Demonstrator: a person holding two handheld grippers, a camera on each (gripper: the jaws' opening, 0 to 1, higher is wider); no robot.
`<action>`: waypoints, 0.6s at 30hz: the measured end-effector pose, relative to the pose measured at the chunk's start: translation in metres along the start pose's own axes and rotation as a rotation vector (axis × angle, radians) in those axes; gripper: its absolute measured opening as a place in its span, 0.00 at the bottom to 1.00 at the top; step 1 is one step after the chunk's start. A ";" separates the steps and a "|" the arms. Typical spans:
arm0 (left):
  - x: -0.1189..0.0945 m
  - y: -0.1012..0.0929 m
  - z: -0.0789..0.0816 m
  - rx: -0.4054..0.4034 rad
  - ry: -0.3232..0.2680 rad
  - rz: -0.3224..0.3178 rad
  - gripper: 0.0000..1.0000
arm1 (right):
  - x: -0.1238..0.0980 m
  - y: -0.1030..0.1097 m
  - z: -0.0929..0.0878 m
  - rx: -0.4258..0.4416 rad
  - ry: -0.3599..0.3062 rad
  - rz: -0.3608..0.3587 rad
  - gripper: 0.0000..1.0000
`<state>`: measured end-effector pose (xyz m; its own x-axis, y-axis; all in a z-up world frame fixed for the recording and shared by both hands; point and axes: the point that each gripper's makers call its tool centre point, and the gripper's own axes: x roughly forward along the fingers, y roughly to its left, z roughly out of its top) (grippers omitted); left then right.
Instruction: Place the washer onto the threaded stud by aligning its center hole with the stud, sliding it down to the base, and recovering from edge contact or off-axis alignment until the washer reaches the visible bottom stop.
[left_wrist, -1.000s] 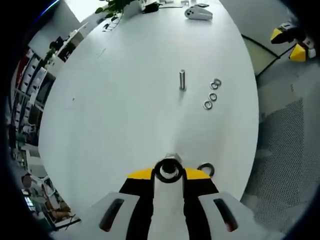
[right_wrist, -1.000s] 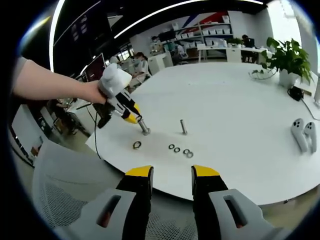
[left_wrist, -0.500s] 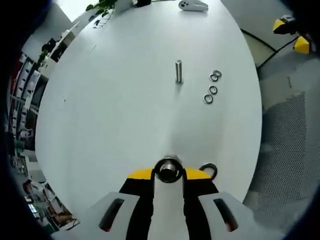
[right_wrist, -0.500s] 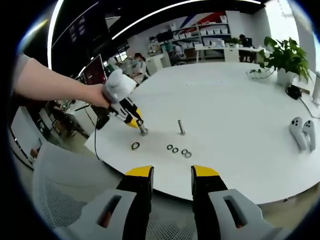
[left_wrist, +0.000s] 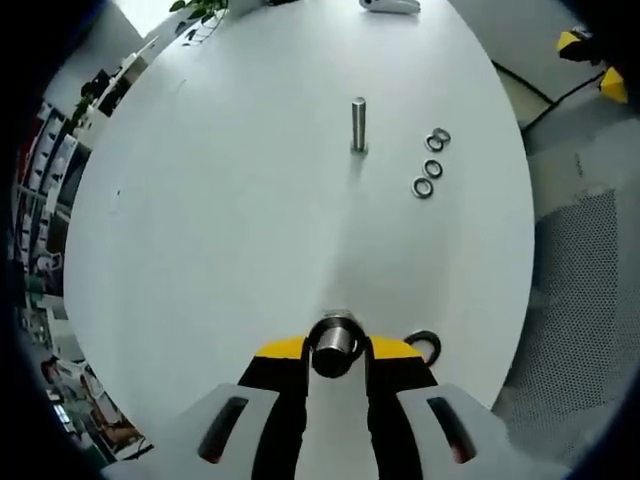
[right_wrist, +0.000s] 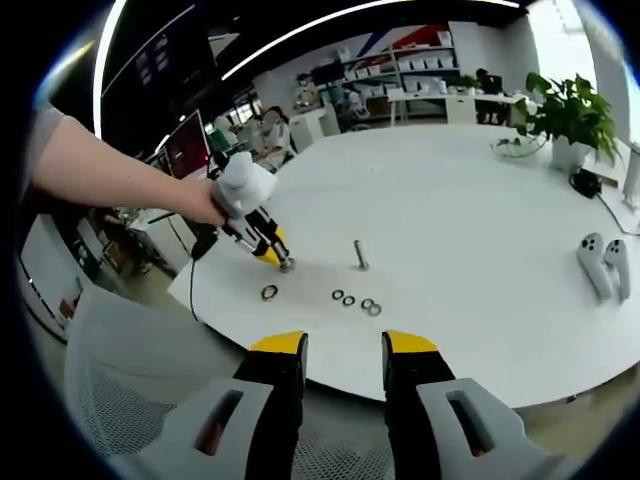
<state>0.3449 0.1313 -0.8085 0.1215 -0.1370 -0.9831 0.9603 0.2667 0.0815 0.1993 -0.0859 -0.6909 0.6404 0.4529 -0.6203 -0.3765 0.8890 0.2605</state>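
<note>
My left gripper (left_wrist: 336, 352) has its jaws pressed in on a short metal stud (left_wrist: 335, 338), held end-on toward the camera just above the white table (left_wrist: 220, 220). A dark washer (left_wrist: 424, 347) lies on the table just right of the jaw tips. In the right gripper view I see that same gripper (right_wrist: 281, 262) from the side, a hand (right_wrist: 205, 203) around its body, tip down by the table's near-left edge. My right gripper (right_wrist: 343, 352) hangs off the near edge with its jaws apart and nothing between them. Farther out, a second stud (left_wrist: 358, 125) stands upright mid-table, with three small washers (left_wrist: 431, 166) in a row to its right. Two white controllers (right_wrist: 603, 265) lie far right, and a potted plant (right_wrist: 572, 118) sits beyond them.
</note>
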 end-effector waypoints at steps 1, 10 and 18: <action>0.001 0.000 0.000 -0.003 0.001 -0.001 0.19 | 0.000 0.000 0.000 -0.003 0.002 0.001 0.32; 0.011 -0.001 -0.003 -0.015 0.024 -0.005 0.19 | 0.000 -0.001 0.000 0.002 -0.001 -0.004 0.32; 0.014 -0.001 -0.004 -0.012 0.038 -0.010 0.20 | 0.000 -0.001 0.000 0.000 0.000 -0.004 0.31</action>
<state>0.3447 0.1328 -0.8234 0.1020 -0.1040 -0.9893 0.9583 0.2771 0.0697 0.1991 -0.0867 -0.6910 0.6418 0.4491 -0.6216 -0.3734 0.8910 0.2581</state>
